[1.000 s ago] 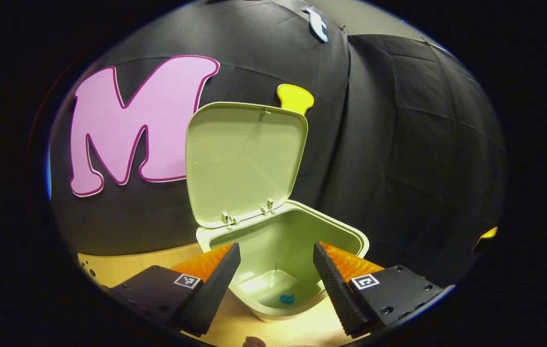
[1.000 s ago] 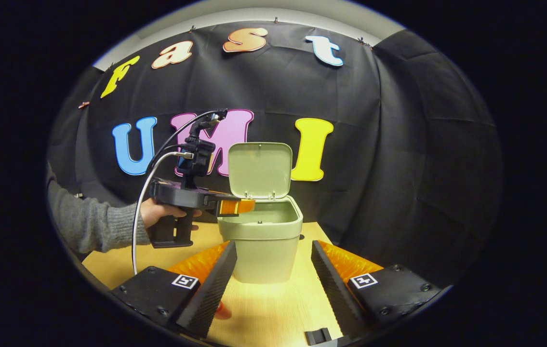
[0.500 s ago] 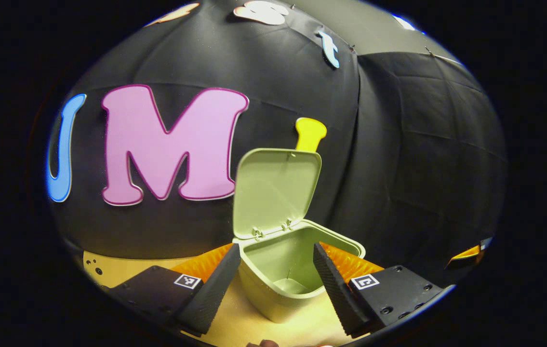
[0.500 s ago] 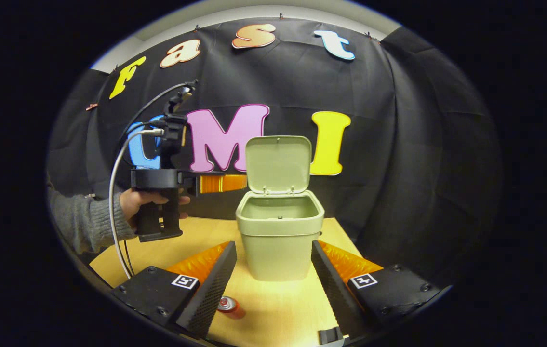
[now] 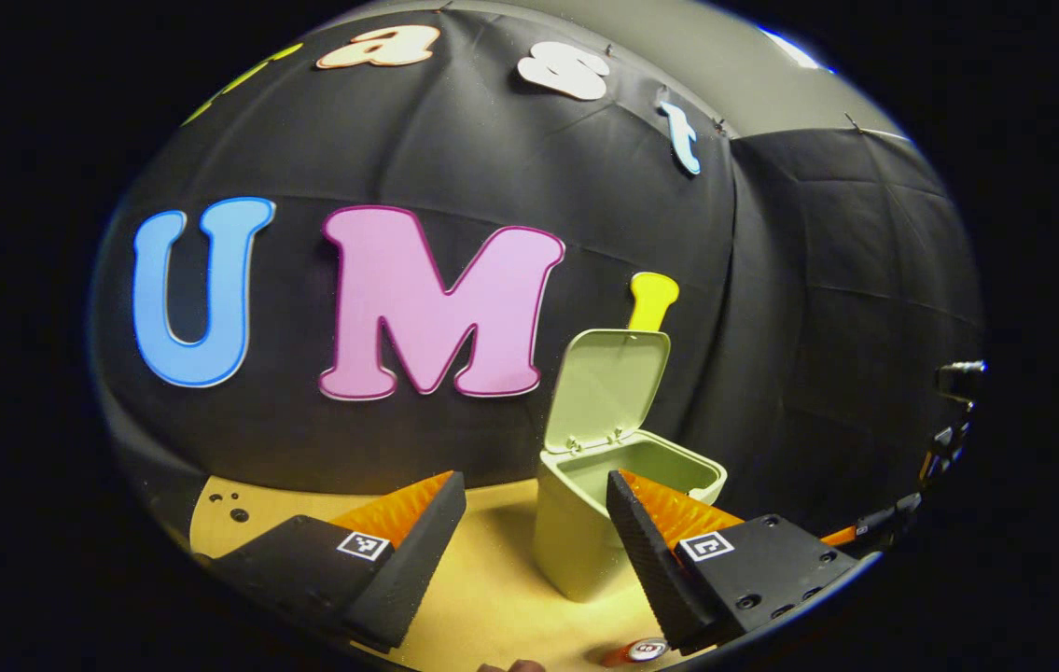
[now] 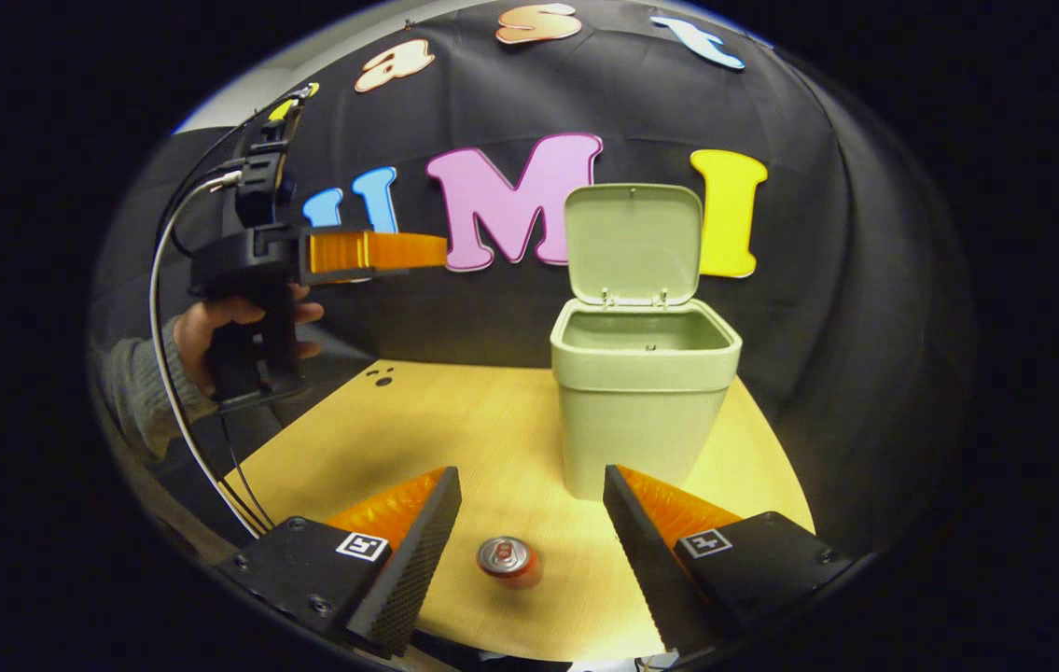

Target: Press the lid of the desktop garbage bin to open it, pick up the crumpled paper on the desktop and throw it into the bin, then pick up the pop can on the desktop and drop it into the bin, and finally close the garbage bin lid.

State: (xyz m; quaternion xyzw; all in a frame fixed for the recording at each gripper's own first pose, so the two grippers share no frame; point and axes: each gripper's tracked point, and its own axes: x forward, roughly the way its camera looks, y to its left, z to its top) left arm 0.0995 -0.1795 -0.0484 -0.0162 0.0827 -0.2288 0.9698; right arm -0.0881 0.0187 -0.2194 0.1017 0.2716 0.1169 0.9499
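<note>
The pale green bin (image 6: 646, 401) stands on the wooden table (image 6: 454, 420) with its lid (image 6: 634, 243) tipped up and back. A red pop can (image 6: 508, 560) stands upright in front of the bin, below and between the fingers of my open right gripper (image 6: 529, 471), untouched. A hand (image 6: 212, 327) holds my left gripper (image 6: 440, 250) high at the left, well clear of the bin. In the left gripper view, the left gripper (image 5: 534, 481) is open and empty, with the bin (image 5: 585, 541) and its raised lid (image 5: 608, 387) ahead to the right. The can's top (image 5: 646, 649) shows at the bottom edge.
The black cloth wall (image 6: 818, 327) closes in behind and to the right of the bin. Two small holes (image 6: 383, 375) mark the table's far left part. A white cable (image 6: 165, 373) hangs from the left gripper down past the table's left edge.
The left gripper has drawn back from above the bin's mouth, up and to the left. The right gripper has pulled back and tilted down, so the whole can now shows between its fingers.
</note>
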